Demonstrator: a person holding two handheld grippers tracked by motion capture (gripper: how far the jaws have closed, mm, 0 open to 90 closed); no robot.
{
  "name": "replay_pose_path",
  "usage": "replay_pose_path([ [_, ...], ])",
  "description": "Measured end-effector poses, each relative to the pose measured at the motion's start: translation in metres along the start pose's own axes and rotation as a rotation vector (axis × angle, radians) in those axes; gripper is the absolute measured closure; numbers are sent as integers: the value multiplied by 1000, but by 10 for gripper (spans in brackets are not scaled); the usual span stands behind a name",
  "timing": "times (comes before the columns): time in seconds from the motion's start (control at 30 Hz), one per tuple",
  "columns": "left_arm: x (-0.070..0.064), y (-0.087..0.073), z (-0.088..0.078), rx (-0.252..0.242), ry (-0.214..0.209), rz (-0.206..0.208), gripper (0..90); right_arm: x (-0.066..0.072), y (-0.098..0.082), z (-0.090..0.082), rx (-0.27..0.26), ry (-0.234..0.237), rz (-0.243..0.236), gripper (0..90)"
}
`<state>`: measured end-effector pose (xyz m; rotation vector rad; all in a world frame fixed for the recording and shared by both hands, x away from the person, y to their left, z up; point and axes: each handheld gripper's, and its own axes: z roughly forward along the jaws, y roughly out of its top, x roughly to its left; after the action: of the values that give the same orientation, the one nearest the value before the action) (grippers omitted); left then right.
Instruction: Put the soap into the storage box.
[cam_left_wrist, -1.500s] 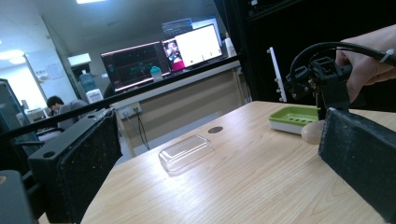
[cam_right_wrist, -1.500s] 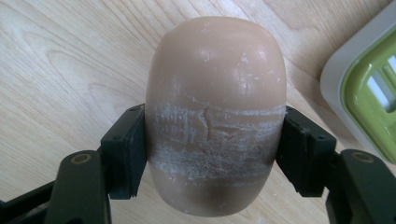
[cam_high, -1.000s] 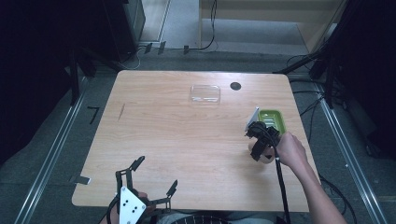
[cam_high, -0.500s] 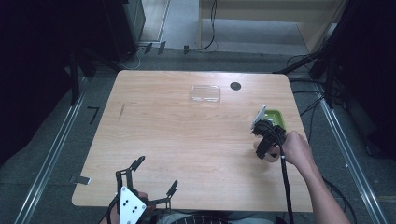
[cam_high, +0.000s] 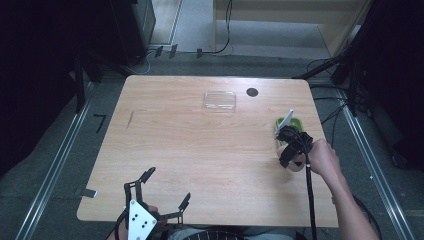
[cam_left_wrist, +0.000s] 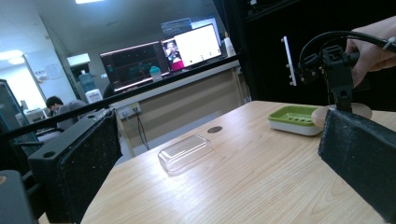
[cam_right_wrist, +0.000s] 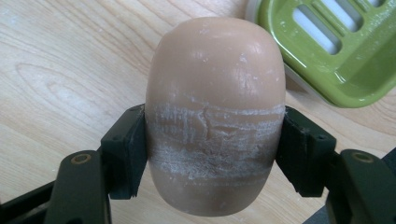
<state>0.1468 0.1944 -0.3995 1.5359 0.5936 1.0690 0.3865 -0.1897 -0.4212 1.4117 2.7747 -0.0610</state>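
Note:
A tan oval soap bar (cam_right_wrist: 215, 116) is clamped across its width by my right gripper (cam_right_wrist: 215, 149), which is shut on it just above the wooden table (cam_high: 200, 150). In the high view that gripper (cam_high: 291, 152) and the soap (cam_high: 297, 165) are at the table's right side, just in front of a green slotted soap dish (cam_high: 292, 123). The dish (cam_right_wrist: 336, 51) lies close beyond the soap at the upper right. My left gripper (cam_high: 167, 186) rests at the near edge, left of centre, its jaws wide apart with nothing between them.
A clear plastic lid (cam_high: 219, 100) lies at the far middle of the table, with a small black round spot (cam_high: 252, 92) to its right. In the left gripper view the lid (cam_left_wrist: 184, 151) and the dish (cam_left_wrist: 294, 119) lie ahead. Dark stands flank the table.
My right gripper has carried the soap a little to the right, closer to the table's right edge and beside the dish. The left gripper has stayed put.

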Motion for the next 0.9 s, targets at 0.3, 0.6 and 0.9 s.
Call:
replay_pose_path([
  [0.3, 0, 0, 0, -1, -1, -1, 0, -10, -2, -1, -17, -2, 41, 336],
  [0.6, 0, 0, 0, 0, 2, -1, 0, -19, -3, -4, -37, -6, 83, 336],
  [0.9, 0, 0, 0, -1, 0, 0, 0, -27, -3, -5, -59, -6, 126, 337],
])
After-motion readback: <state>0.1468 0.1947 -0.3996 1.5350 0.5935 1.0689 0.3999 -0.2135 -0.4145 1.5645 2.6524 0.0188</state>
